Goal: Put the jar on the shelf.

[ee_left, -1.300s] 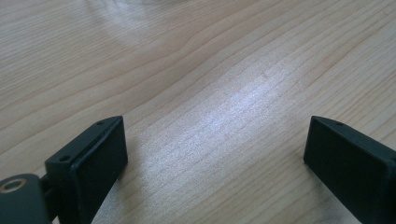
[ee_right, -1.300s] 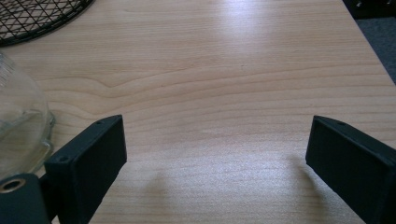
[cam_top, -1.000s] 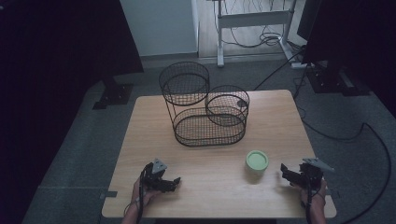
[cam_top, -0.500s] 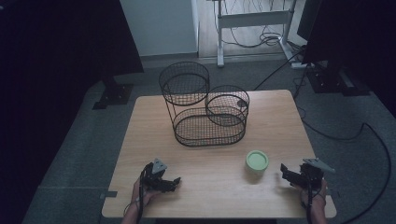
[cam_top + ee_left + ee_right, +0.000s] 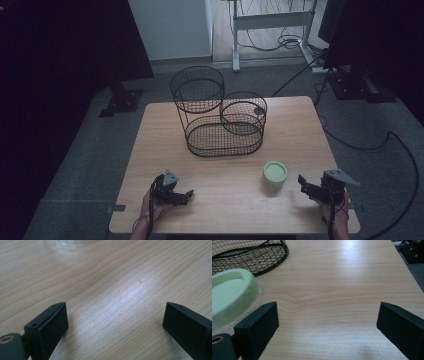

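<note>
A black wire basket [image 5: 220, 117] with three round and oval tiers stands at the middle back of the wooden table [image 5: 165, 130]. A pale green lidded jar [image 5: 275, 173] sits in front of it toward the right, and looms large at the left of the right gripper view as the jar [image 5: 230, 293]. My left gripper [image 5: 186, 196] rests near the front left edge, open, with bare wood between its jaws [image 5: 115, 322]. My right gripper [image 5: 303, 183] lies near the front right edge, just right of the jar, open and holding nothing [image 5: 327, 322].
The basket's oval rim [image 5: 254, 257] shows at the top left of the right gripper view. Table edges lie close behind both hands. Beyond the table are a dark floor, desk legs with cables [image 5: 270, 30] and black stands [image 5: 120, 97].
</note>
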### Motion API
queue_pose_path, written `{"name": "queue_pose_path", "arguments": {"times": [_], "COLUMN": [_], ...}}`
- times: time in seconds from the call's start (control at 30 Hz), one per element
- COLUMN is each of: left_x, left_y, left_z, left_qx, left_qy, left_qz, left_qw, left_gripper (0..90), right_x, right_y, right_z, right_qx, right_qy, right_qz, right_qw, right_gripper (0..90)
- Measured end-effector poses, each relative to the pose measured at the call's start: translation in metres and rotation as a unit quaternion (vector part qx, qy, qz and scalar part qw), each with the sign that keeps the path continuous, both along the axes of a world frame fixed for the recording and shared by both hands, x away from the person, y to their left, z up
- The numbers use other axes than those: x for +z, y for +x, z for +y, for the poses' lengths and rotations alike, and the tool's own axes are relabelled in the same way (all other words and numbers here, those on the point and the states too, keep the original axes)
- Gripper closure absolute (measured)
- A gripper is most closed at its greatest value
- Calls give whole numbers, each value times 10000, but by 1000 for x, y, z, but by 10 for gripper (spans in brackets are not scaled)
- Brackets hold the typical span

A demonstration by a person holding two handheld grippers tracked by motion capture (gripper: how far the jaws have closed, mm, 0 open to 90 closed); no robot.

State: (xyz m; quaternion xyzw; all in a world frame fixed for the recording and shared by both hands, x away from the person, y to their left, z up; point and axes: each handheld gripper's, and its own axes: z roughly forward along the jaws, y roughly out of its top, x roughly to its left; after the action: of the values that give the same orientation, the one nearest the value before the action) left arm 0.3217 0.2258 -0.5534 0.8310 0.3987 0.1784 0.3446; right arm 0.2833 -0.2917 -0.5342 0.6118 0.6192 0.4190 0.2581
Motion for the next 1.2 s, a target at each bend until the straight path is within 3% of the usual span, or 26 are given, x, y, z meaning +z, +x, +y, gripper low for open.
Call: {"name": "queue_pose_path", "arguments": {"times": [0.17,0.23,0.3,0.57,1.2], "left_x": [0,0,0,0,0], "left_y": [0,0,0,0,0], "left_z": [0,0,0,0,0], "left_qx": [0,-1,-1,-2,-3], "left_qy": [0,1,0,1,5], "left_qz": [1,1,2,3,2], "left_qw": [10000,10000,10000,10000,10000], "left_gripper": [56,56,56,56,55], "right_x": [4,8,11,28,35], "right_y": [-2,-4,-5,-13,-17], "right_z": [4,8,10,34,59], "right_qx": [131,272,296,657,1167], "right_qy": [17,176,171,-37,-249], "right_qz": [-76,-126,-159,-436,-472], "right_qw": [9999,9994,9993,9969,9917], "right_gripper": [38,38,38,39,34]}}
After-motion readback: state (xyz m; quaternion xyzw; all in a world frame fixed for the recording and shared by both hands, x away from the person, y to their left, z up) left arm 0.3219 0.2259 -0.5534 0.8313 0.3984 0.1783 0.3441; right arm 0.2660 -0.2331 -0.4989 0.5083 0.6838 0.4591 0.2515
